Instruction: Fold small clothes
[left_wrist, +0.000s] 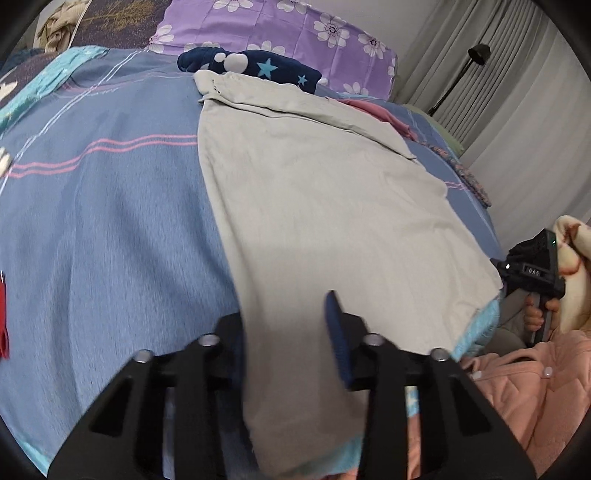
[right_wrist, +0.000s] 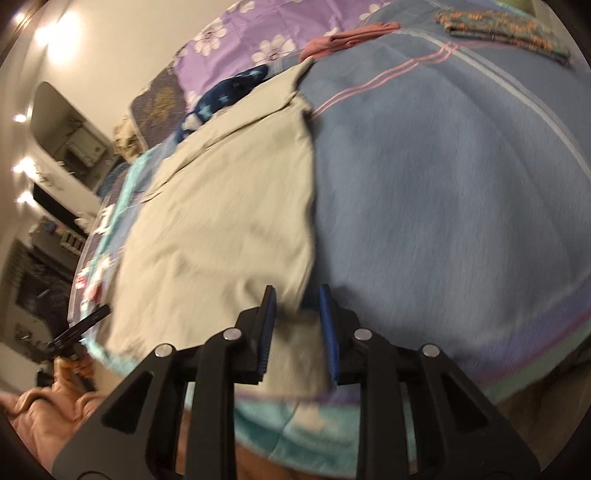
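the grey shirt lies flat on the blue bedsheet. the left gripper and right gripper are both spread apart over its near hem, gripping nothing.

Home bedroom, bed, floral pillow, curtains

The only marking is a small label with pale characters on the black body of the right hand-held gripper, at about three o'clock in the left wrist view. It is too small to read surely.
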